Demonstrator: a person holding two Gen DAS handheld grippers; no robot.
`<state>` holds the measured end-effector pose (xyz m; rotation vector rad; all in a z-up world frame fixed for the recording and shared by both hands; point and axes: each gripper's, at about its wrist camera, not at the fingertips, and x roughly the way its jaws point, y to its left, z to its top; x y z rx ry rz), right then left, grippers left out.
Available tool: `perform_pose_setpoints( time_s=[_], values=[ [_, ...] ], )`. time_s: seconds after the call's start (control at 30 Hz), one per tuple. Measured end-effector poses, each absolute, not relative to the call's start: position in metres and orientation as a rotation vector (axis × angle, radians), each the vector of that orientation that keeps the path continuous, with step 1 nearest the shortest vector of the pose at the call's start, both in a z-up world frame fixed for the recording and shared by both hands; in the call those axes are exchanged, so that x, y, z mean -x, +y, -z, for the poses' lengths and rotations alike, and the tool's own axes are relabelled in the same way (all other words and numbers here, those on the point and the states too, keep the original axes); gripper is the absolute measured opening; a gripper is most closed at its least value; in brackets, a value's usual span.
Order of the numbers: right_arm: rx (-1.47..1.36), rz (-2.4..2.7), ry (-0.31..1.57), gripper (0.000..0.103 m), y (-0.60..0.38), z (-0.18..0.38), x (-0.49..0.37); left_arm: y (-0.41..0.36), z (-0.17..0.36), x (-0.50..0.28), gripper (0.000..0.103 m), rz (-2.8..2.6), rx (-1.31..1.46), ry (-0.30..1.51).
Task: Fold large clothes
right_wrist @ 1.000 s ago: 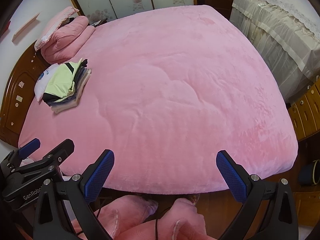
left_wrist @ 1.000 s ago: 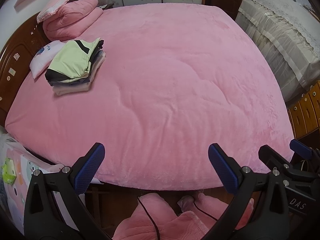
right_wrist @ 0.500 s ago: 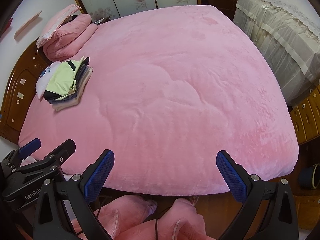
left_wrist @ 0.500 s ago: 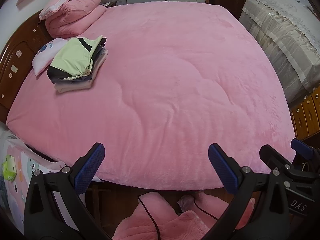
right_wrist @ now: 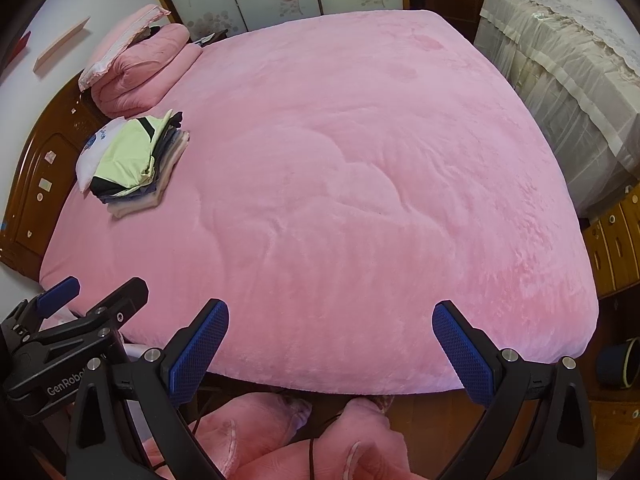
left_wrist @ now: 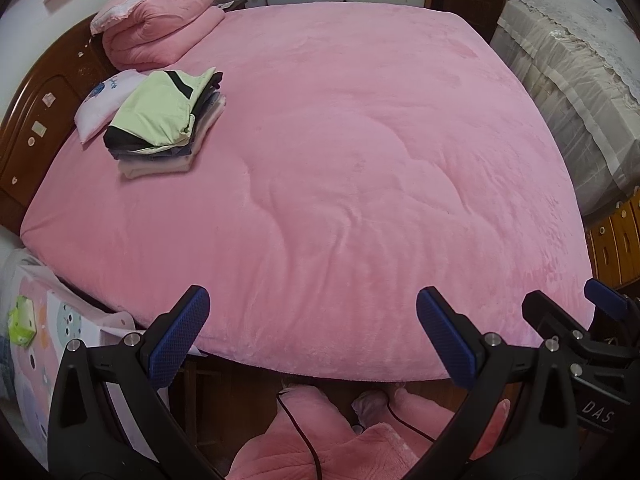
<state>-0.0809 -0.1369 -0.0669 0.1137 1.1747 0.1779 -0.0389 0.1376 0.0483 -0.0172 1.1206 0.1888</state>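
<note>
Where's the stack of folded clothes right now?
The stack of folded clothes sits at the far left of the pink bed in both views, partly on a small white pillow, just in front of the rolled pink quilt.

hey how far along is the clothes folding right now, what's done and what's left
Done: a stack of folded clothes sits near the headboard, beside a small white pillow. In hand: nothing; the left tongs and right tongs both hang open over the near edge of the pink bed cover. Left: no unfolded garment shows on the bed, so the folding may be finished.
</note>
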Motion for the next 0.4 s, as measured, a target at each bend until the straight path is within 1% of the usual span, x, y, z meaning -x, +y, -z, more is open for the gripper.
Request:
perform_pose_setpoints(
  time_s=[0.4],
  values=[
    [-0.116, -0.208, 1.159, 0.103, -0.167, 0.06, 0.085, 0.116, -0.055, 0.057, 0.102, -0.266, 0.039, 1.109]
  ],
)
